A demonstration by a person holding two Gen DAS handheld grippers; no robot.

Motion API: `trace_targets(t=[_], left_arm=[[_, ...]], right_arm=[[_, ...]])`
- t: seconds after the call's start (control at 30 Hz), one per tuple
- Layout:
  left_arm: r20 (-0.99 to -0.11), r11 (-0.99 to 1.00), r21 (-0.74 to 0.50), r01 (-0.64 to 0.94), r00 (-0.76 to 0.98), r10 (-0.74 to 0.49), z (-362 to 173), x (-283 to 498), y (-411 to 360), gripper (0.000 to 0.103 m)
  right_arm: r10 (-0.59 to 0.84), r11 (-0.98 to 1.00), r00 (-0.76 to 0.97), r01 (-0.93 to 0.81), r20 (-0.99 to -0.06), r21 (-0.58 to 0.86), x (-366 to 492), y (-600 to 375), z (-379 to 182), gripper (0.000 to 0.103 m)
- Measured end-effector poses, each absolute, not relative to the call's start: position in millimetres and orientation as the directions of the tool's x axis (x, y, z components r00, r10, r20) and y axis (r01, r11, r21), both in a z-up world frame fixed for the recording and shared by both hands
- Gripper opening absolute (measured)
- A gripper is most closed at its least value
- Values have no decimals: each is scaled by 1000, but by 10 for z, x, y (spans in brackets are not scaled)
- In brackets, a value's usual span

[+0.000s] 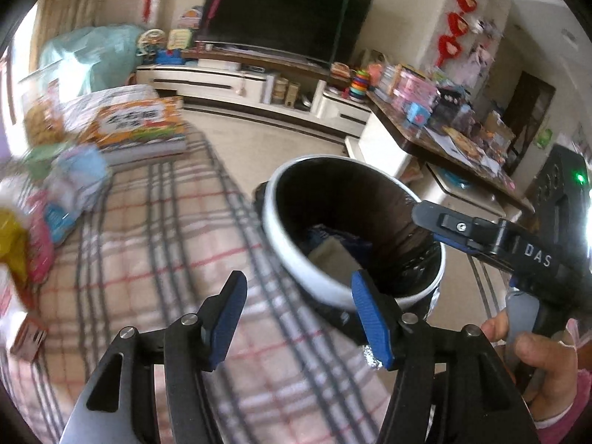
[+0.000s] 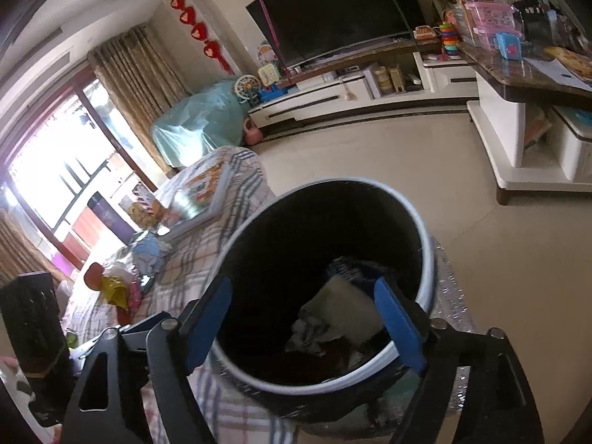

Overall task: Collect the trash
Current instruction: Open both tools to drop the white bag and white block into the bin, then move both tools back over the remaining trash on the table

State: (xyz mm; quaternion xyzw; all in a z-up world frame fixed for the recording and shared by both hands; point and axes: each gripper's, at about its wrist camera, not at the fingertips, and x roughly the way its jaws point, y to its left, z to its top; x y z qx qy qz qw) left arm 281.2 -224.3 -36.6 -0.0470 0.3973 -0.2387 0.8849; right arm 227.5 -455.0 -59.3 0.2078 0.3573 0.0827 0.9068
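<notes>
A round trash bin with a white rim [image 1: 292, 259] and black liner stands beside the plaid-covered sofa [image 1: 148, 244]; it also shows in the right wrist view [image 2: 425, 255]. Crumpled pale paper [image 2: 344, 314] and dark blue trash [image 1: 325, 235] lie inside it. My left gripper [image 1: 299, 314] is open and empty, over the sofa edge and the bin's near rim. My right gripper [image 2: 307, 322] is open and empty above the bin's mouth; it shows from the side in the left wrist view [image 1: 436, 218]. Loose wrappers, a yellow one [image 2: 111, 288] and a pink one [image 1: 39, 248], lie on the sofa.
A boxed game [image 1: 140, 125] and a blue packet [image 1: 79, 177] rest on the sofa. A TV [image 1: 285, 11] stands on a white cabinet [image 1: 222, 85]. A cluttered coffee table [image 1: 455, 137] stands right of the bin. Tile floor [image 2: 388, 155] lies between them.
</notes>
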Motion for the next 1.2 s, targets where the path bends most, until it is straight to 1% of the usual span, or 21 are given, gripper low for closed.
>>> trace_targets(t=[0.03,0.1,0.33,0.63,0.77,0.9,1.1,1.17,1.2], left_arm=[[-680,886,-282,367,576,-455,-380,2768,-2151,59],[-681,892,-295,342,579,-447,-404,2692,-2019,59],[-686,911,-314,266,600,-411,-415,2431,-1577,59],[-692,940,-296,171,639,-335,-366,2101,-1100,59],[-696,951,-287,112,658,-288,-344,1981,-924,59],[-705,978,-210,12,691,-160,-330,1964,-753,60],[-727,974,-215,-72,678,-110,-357,2050,-705,63],[-734,972,-208,-111,674,-80,-366,2156,-691,70],[-737,971,-203,-126,672,-67,-366,2211,-688,71]], right_arm=[[300,900,736,-7,-607,436,2249,-4503,-587,84],[306,900,740,-19,-599,436,2192,-4386,-585,89],[356,893,714,-69,-603,446,2114,-4065,-610,90],[412,889,680,-153,-606,432,2051,-3575,-629,90],[440,882,653,-187,-617,432,2086,-3365,-678,90],[460,877,636,-219,-619,427,2126,-3184,-699,90],[480,870,620,-244,-621,430,2263,-2990,-711,90],[484,869,614,-250,-623,427,2313,-2935,-715,90],[486,868,612,-253,-624,427,2326,-2918,-722,90]])
